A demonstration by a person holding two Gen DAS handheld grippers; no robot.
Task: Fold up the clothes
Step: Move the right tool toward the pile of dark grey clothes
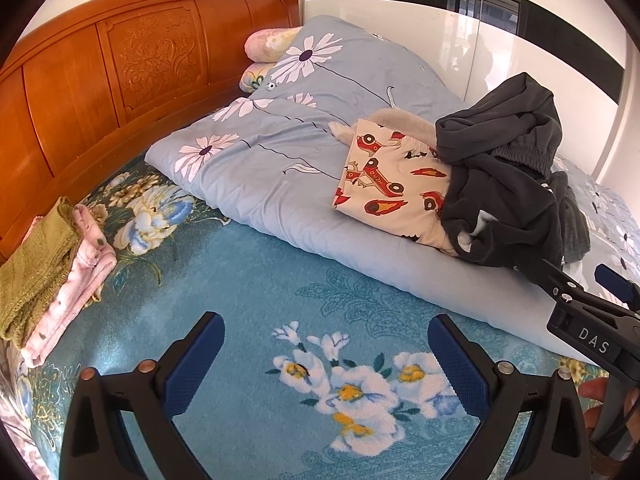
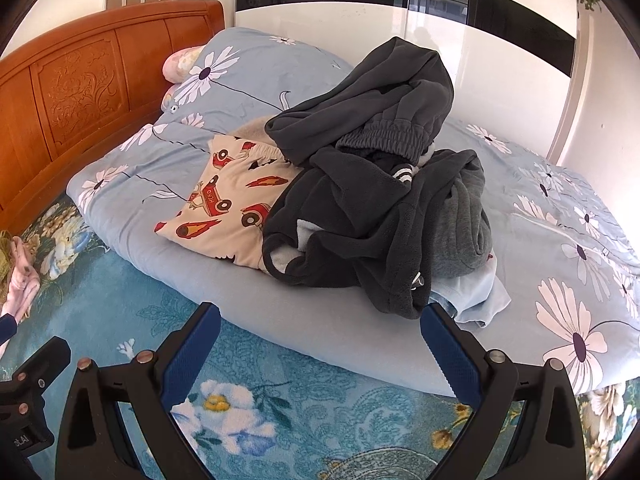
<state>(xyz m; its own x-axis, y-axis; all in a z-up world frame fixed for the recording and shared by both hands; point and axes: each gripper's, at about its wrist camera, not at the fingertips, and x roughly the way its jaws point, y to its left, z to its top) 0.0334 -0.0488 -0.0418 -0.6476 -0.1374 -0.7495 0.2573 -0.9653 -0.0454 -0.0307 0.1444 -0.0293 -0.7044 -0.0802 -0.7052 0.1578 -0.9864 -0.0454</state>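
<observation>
- The left tool (image 1: pixel 325 346) hangs over the blue flowered blanket (image 1: pixel 248 280) that covers the bed, its blue pads spread wide with nothing between them.
- The right tool (image 2: pixel 320 338) is also spread and empty, near the front edge of the pale blue quilt (image 2: pixel 320 332).
- The unfolded clothes sit in a heap on the quilt, toward the middle of the bed: dark grey trousers (image 2: pixel 372 96) with an elastic waistband on top, a dark fleece top (image 2: pixel 360 220) under them, and a cream garment printed with red cars (image 2: pixel 224 204) sticking out on the headboard side.
- A light blue piece (image 2: pixel 476 296) pokes out from under the heap's front.
- Two folded pieces, an olive one (image 1: pixel 36 272) lying on a pink one (image 1: pixel 76 292), are stacked near the wooden headboard (image 1: pixel 100 64).
- Pillows (image 1: pixel 268 42) lie against the headboard behind the quilt.
</observation>
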